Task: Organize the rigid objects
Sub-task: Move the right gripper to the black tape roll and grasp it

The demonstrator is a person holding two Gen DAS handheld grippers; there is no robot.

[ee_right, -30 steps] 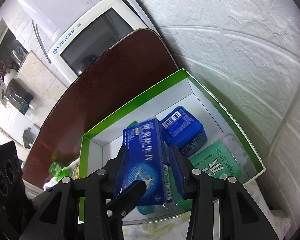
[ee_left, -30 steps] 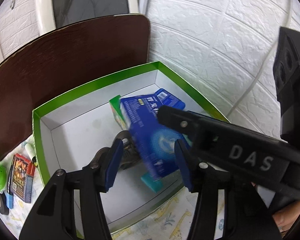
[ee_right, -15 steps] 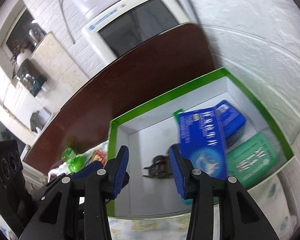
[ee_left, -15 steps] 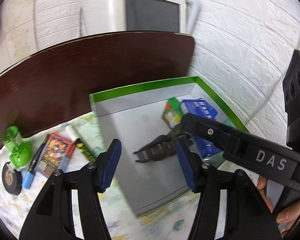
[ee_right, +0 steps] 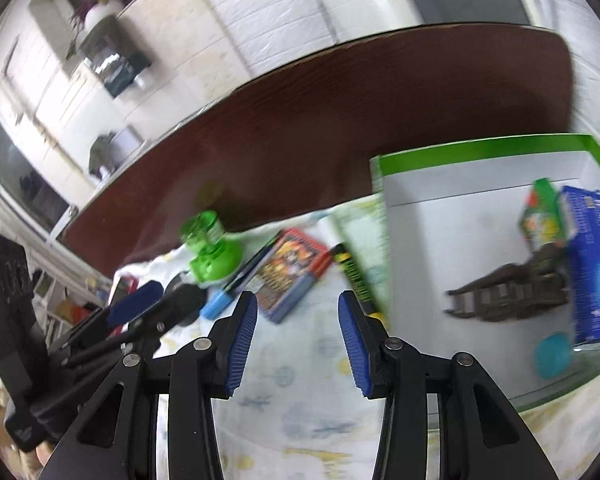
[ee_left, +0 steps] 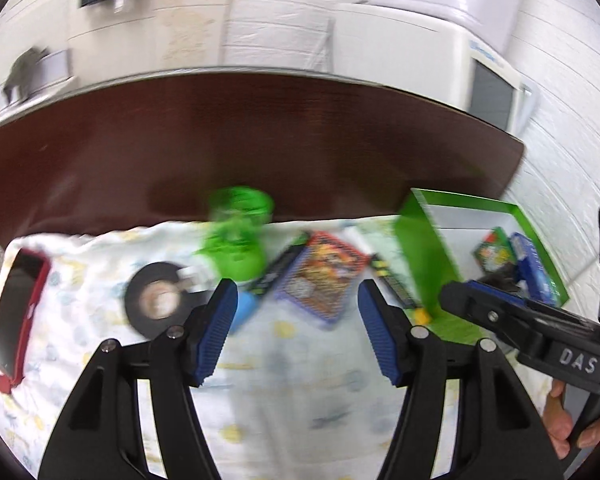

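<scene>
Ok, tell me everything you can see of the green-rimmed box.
The box is an open, shallow tray that looks like cardboard, green on rim and outside, white inside. It sits flat on the patterned cloth near the white wall. Inside lie a blue carton, a green packet, a dark chain-like piece and a teal round thing. Neither gripper touches it.

bench (ee_left: 260, 132): dark brown, upper frame | patterned cloth (ee_left: 300, 392): lower centre | green-rimmed box (ee_right: 480, 152): right, on cloth
</scene>
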